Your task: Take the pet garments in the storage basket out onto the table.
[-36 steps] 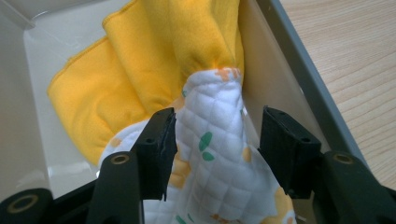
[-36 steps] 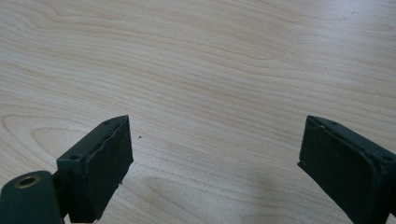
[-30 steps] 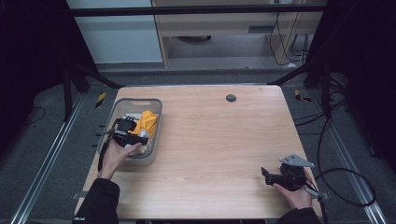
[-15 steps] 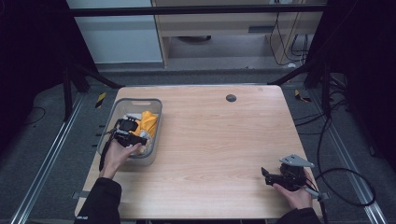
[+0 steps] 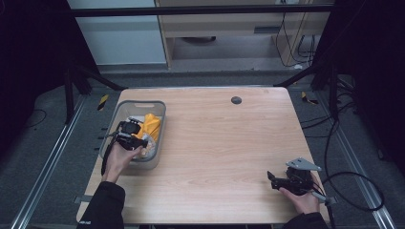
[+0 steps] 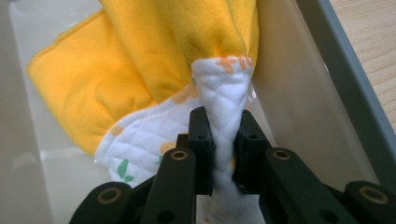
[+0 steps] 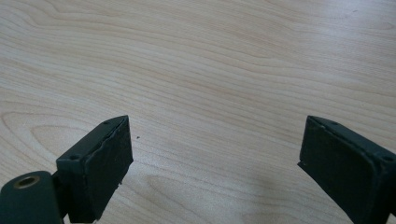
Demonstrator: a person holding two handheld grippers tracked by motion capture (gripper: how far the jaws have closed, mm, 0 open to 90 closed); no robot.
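Left gripper clamped on quilted cloth (right gripper agape)

Hiding lower part of quilted cloth between left gripper jaws; cropping yellow cloth at top edge; blurring bin contents in high view.
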